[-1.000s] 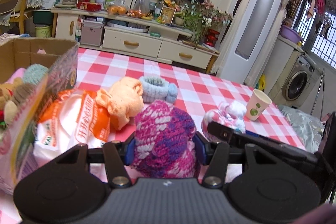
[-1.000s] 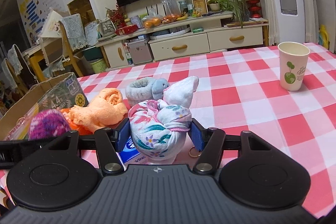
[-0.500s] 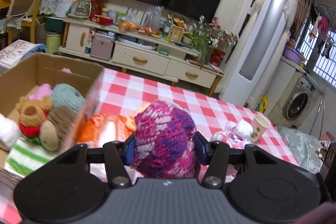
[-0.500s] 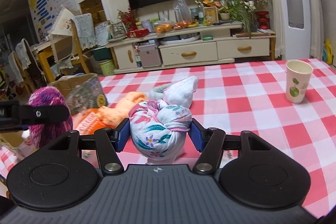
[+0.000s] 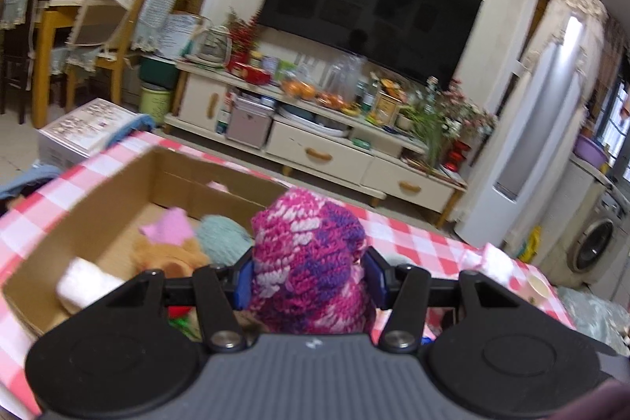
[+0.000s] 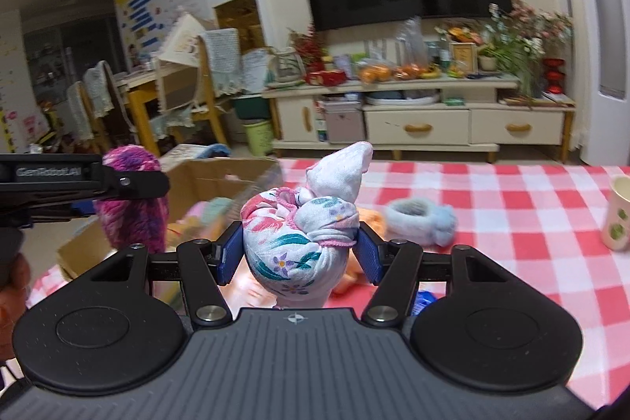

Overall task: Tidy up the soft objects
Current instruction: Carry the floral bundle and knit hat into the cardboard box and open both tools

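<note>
Soft things go in the box, and we are carrying two. Our left gripper squeezes the pink hat, up in the air right by the box. Our right gripper squeezes the flower bundle, to the right of the box. Next, we think, each must hang over the box, then let go. The blue band waits right of the box.
</note>
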Tool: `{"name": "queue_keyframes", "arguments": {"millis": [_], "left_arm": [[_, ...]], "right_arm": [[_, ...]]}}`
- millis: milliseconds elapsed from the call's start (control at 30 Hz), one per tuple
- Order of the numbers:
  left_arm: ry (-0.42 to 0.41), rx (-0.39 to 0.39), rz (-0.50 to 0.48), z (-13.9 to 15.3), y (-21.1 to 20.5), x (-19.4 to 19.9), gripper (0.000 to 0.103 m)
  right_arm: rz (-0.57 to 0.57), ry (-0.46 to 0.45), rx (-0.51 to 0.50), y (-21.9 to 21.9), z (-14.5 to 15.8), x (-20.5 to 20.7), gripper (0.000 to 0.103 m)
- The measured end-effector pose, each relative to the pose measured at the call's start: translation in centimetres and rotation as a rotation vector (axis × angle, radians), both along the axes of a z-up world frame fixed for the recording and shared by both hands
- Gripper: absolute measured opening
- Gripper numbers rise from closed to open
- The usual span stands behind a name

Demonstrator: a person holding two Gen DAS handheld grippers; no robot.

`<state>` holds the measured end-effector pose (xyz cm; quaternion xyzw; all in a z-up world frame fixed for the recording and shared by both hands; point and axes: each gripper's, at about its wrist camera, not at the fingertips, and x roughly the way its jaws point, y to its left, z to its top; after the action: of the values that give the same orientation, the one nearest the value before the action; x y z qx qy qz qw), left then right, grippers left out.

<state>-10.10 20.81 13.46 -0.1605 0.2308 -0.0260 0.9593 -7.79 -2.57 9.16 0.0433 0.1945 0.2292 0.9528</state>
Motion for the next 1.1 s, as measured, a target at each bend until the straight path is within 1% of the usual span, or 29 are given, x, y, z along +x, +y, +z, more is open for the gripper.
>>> {"name": "queue_keyframes", "arguments": {"millis": [300,467,633,833,1000,1067,1100], "left_arm": [[0.015,0.013,0.099,-0.6,4.7,1.8,0.054],[0.035,0.019,0.136,-1.3,7.0,3.0,0.054],[0.053,0.032,0.157,-2.0,8.5,3.9,0.054],[0.085,0.032,0.169,-3.0,9.2,4.9,0.054],[0.102,0.038,0.170,-3.4,9.2,5.2,0.054],[0.107,0.036,0.172,-3.5,9.4,5.3,0.055],[0.110,0.035,0.175,-3.5,9.4,5.3,0.055]], "right_arm": [[0.156,-0.018,-0.005,6.0,0.9,0.8,0.075],[0.249,-0.008,-0.015,9.2,0.5,1.4,0.075],[0.323,0.012,-0.050,11.9,-0.6,1.6,0.075],[0.360,0.050,-0.070,13.6,-1.7,1.6,0.075],[0.369,0.070,-0.086,13.7,-2.1,1.6,0.076],[0.376,0.085,-0.085,13.8,-2.2,1.4,0.079],[0.371,0.086,-0.087,13.8,-2.2,1.3,0.086]]}}
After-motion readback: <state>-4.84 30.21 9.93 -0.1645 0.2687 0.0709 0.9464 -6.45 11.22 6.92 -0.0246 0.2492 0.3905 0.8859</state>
